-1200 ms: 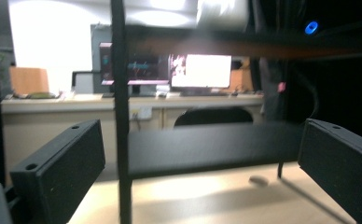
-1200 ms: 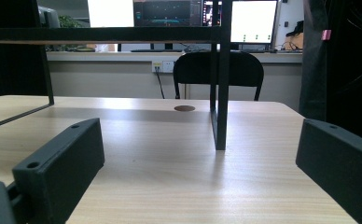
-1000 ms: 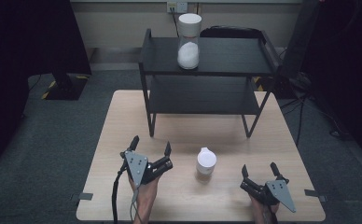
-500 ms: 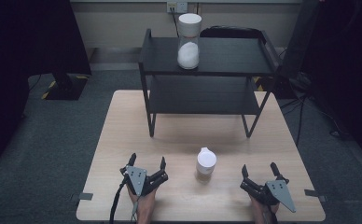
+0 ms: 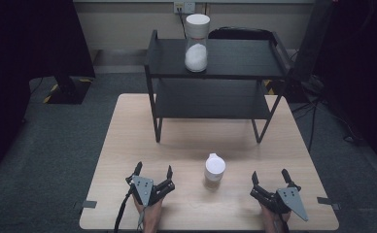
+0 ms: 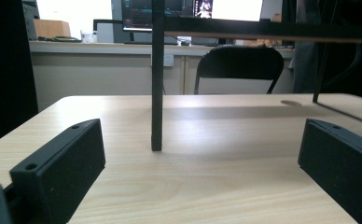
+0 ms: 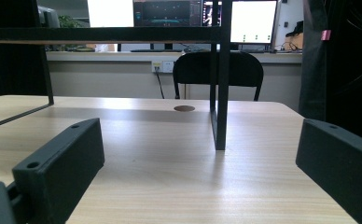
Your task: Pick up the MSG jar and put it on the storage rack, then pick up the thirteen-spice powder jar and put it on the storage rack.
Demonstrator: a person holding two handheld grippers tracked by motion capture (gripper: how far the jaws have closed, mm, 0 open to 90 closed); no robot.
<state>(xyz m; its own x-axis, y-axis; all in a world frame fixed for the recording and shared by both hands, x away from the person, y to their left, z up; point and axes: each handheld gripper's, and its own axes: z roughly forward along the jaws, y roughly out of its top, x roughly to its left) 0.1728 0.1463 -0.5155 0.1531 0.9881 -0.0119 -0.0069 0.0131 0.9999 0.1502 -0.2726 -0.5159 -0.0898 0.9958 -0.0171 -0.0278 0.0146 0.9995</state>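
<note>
- High view: the left claw [image 5: 153, 173] has pulled back toward the near edge of the counter [image 5: 128, 145] compared with a second ago, when it sat further in and turned toward the middle. Now it rests low near the front left, jaws spread, nothing in them. The right claw [image 5: 270, 176] hasn't budged: front right, also spread and empty. The small white-lidded jar [image 5: 214, 170] stands upright between them near the front edge, apart from both. A taller white-capped jar [image 5: 197, 42] sits on the top of the black rack [image 5: 235, 58] at the far side.
- Left gripper view: the jaws stand wide apart, with a rack leg [image 6: 156, 93] straight ahead on bare wood.
- Right gripper view: same deal, jaws wide, another rack leg [image 7: 221, 93] ahead.
- My read: both claws look parked at a start pose, so the grab on the small jar hasn't begun.
</note>
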